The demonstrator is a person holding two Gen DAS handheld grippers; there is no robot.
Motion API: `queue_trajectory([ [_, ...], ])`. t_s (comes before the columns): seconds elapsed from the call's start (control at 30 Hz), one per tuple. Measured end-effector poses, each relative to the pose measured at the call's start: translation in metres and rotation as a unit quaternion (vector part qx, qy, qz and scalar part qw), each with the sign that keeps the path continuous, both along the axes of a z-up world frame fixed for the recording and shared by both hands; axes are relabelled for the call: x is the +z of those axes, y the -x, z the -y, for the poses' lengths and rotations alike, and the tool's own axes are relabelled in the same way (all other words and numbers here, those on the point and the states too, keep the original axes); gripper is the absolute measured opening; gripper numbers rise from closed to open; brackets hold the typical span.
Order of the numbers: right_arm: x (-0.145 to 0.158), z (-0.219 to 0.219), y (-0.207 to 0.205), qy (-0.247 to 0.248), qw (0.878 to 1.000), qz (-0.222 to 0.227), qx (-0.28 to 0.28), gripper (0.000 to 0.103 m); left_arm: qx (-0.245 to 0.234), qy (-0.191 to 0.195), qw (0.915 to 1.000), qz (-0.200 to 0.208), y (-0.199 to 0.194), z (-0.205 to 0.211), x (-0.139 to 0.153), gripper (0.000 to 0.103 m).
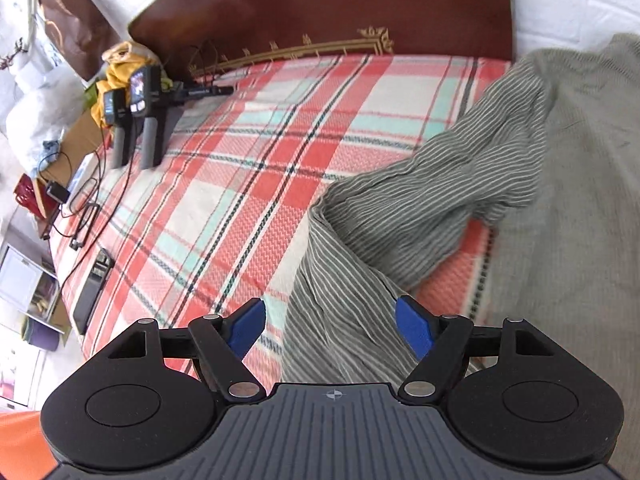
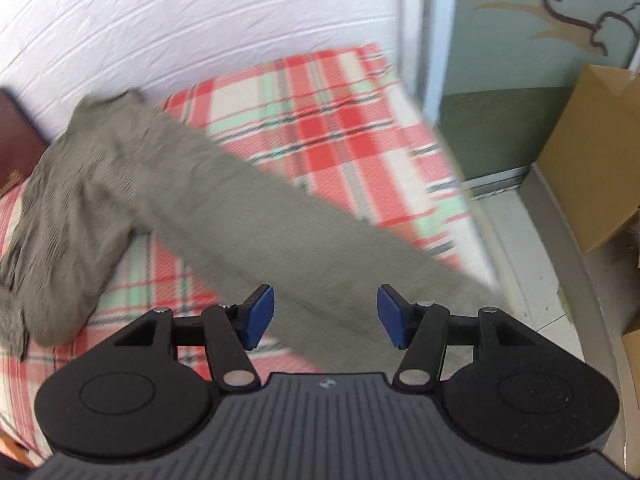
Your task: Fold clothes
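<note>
Hovering over the bed with both tools empty right now. The left gripper [image 1: 330,330] is sitting with its blue pads spread wide, nothing pinched, and the right gripper [image 2: 326,316] is also apart, with fabric below it but not clamped.

The grey striped garment [image 1: 420,208] is lying rumpled on the plaid bedspread [image 1: 224,184], bunched and twisted toward the headboard [image 1: 320,4] side, with one long section [image 2: 304,232] running down toward the near edge of the mattress. The right view is pretty blurry, so I can't tell which part of the garment that long section actually is.

My take on doing this step well: it's looking like a regrasp moment, so I'd be picking two matching points on an edge instead of grabbing mid-fabric. Pinching a single layer is mattering here, since that thin crinkly cloth is probably bunching easily and a grab through two layers would be locking the twist in. Then I'd be pulling the hands apart to flatten it before any fold.

Also steering clear of the spare handheld tools [image 1: 136,120] and cables [image 1: 80,216] lying on the far side of the bed.
</note>
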State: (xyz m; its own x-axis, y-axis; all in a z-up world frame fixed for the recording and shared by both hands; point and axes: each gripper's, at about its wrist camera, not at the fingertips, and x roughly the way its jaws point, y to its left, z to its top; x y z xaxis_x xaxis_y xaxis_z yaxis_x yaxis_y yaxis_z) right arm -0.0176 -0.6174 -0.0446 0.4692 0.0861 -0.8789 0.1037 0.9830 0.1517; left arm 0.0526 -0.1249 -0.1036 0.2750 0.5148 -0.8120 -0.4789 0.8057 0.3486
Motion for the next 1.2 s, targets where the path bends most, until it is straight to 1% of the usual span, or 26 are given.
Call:
queue_trajectory([
  [0.17, -0.002, -0.031, 0.009, 0.0, 1.0, -0.014, 0.0, 0.062, 0.0, 0.026, 0.9996, -0.008, -0.013, -0.011, -0.016, 0.082],
  [0.23, -0.002, -0.038, 0.011, 0.0, 1.0, -0.015, -0.001, 0.062, -0.01, 0.05, 0.9986, -0.015, -0.014, -0.011, -0.022, 0.073],
  [0.3, -0.001, -0.044, 0.014, 0.0, 1.0, -0.015, -0.003, 0.062, -0.019, 0.072, 0.997, -0.019, -0.012, -0.011, -0.027, 0.027],
  [0.33, -0.001, -0.047, 0.016, -0.001, 1.0, -0.014, -0.004, 0.062, -0.019, 0.08, 0.9964, -0.018, -0.01, -0.012, -0.028, 0.022],
  [0.37, -0.001, -0.048, 0.017, -0.002, 1.0, -0.013, -0.005, 0.062, -0.02, 0.088, 0.9958, -0.016, -0.007, -0.012, -0.029, 0.014],
  [0.4, -0.001, -0.05, 0.017, -0.003, 1.0, -0.013, -0.006, 0.062, -0.019, 0.096, 0.9951, -0.013, -0.004, -0.013, -0.028, 0.003],
  [0.47, -0.002, -0.053, 0.018, -0.005, 1.0, -0.013, -0.008, 0.062, -0.013, 0.11, 0.9939, -0.003, 0.005, -0.017, -0.023, 0.0],
  [0.57, -0.004, -0.057, 0.019, -0.01, 1.0, -0.015, -0.006, 0.062, -0.011, 0.117, 0.9929, 0.015, 0.018, -0.027, -0.008, 0.0],
  [0.63, -0.006, -0.061, 0.02, -0.014, 1.0, -0.015, -0.004, 0.062, -0.02, 0.108, 0.9937, 0.025, 0.025, -0.034, 0.005, 0.0],
  [0.7, -0.007, -0.067, 0.02, -0.017, 1.0, -0.015, 0.0, 0.062, -0.027, 0.09, 0.9951, 0.032, 0.028, -0.045, 0.017, 0.0],
  [0.83, -0.008, -0.08, 0.019, -0.023, 1.0, -0.014, 0.009, 0.062, -0.014, 0.052, 0.9978, 0.038, 0.026, -0.077, 0.031, 0.0],
  [0.93, -0.007, -0.091, 0.02, -0.026, 0.999, -0.013, 0.013, 0.062, -0.003, 0.027, 0.9992, 0.03, 0.018, -0.102, 0.031, 0.0],
  [1.03, -0.006, -0.101, 0.021, -0.029, 0.999, -0.013, 0.015, 0.062, 0.005, 0.008, 0.9999, 0.012, 0.01, -0.124, 0.021, 0.0],
  [1.1, -0.005, -0.109, 0.022, -0.028, 0.999, -0.014, 0.018, 0.062, 0.012, 0.004, 0.9999, 0.002, 0.006, -0.139, 0.011, 0.0],
  [1.2, -0.004, -0.12, 0.022, -0.027, 0.999, -0.017, 0.021, 0.062, 0.019, 0.01, 0.9998, -0.004, -0.001, -0.157, -0.001, 0.0],
])
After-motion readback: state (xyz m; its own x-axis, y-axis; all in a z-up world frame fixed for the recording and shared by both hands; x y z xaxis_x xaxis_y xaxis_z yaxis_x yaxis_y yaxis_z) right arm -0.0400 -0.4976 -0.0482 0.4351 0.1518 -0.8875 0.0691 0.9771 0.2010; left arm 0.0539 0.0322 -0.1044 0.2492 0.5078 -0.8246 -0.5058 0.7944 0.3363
